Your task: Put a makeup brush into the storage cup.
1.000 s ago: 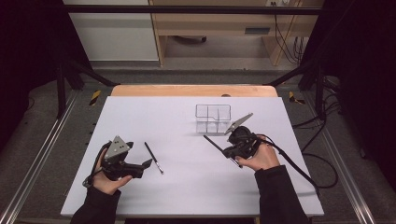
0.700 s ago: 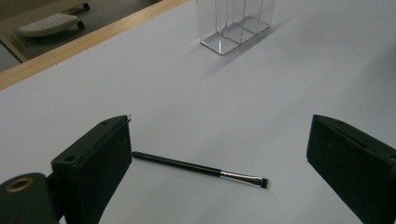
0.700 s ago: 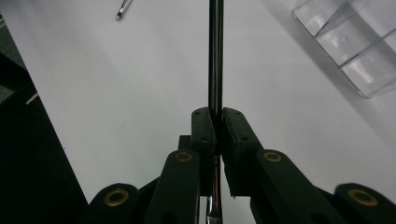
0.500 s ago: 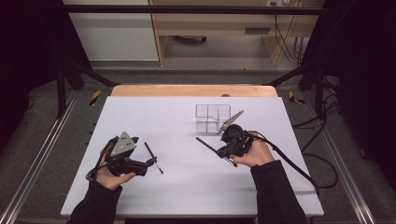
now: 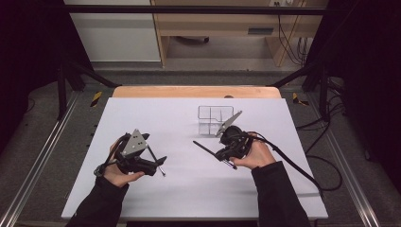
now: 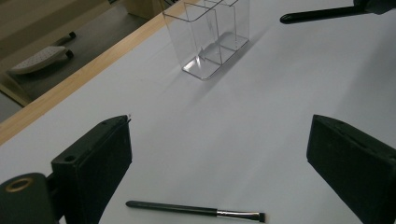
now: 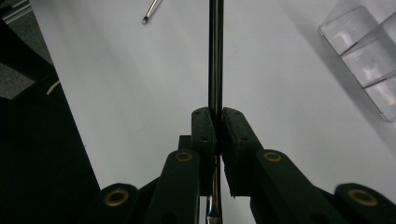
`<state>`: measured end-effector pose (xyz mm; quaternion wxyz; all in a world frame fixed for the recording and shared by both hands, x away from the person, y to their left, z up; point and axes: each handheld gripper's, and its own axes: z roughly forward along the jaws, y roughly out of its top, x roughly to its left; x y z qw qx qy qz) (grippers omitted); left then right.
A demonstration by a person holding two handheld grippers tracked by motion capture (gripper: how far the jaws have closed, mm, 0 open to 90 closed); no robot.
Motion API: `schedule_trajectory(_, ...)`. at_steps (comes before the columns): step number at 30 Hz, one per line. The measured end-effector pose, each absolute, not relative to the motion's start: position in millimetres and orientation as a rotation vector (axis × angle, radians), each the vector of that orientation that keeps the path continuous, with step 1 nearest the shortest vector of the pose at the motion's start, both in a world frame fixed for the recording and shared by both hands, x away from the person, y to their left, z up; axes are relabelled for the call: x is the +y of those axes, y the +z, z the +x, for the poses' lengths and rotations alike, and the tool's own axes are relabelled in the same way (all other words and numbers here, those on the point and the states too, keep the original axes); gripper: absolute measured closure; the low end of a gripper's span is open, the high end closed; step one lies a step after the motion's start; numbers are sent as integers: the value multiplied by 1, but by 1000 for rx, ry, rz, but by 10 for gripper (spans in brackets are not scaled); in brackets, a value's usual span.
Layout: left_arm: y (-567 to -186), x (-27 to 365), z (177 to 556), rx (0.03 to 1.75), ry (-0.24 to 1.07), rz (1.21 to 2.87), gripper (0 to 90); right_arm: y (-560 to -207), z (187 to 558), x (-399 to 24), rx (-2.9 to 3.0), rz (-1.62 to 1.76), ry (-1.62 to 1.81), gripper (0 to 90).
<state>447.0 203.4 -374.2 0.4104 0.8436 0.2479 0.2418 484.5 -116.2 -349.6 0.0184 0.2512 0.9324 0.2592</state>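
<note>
A thin black makeup brush (image 6: 196, 212) with a silver ferrule lies flat on the white table (image 5: 189, 198). My left gripper (image 6: 219, 123) hovers just over it, jaws wide open, the brush low between them and untouched. In the high view that left gripper (image 5: 156, 163) sits at the near left, beside the lying brush (image 5: 158, 165). My right gripper (image 7: 217, 112) is shut on a second black brush (image 7: 215, 56), whose handle runs straight ahead from the jaws. From above, the right gripper (image 5: 220, 153) holds that second brush (image 5: 203, 146) pointing left, near a clear divided organizer (image 5: 215, 120).
The clear organizer (image 6: 210, 37) stands upright and holds nothing, toward the table's far middle. Beyond it runs the wooden table edge (image 5: 194, 91). A black cable (image 5: 293, 165) trails from the right gripper off the right side. Dark frame rails flank the table.
My left hand has moved right and a little up, bringing its open jaws over the lying brush. The right hand with its brush has shifted slightly left.
</note>
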Motion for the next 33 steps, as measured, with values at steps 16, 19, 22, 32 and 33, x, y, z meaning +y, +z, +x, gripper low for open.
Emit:
schedule_trajectory(16, -374, 173, 443, 452, 620, 2215, 62, -351, 486, -108, 2950, 745, 798, 843)
schedule_trajectory(19, -375, 168, 442, 432, 624, 2227, 64, -352, 487, -106, 2960, 742, 813, 843)
schedule_trajectory(22, -377, 163, 440, 406, 643, 2236, 65, -353, 487, -105, 2968, 738, 808, 843)
schedule_trajectory(32, -382, 148, 437, 327, 672, 2286, 75, -361, 488, -99, 3009, 732, 806, 843)
schedule_trajectory(33, -382, 148, 437, 327, 672, 2286, 77, -361, 488, -98, 3012, 724, 806, 843)
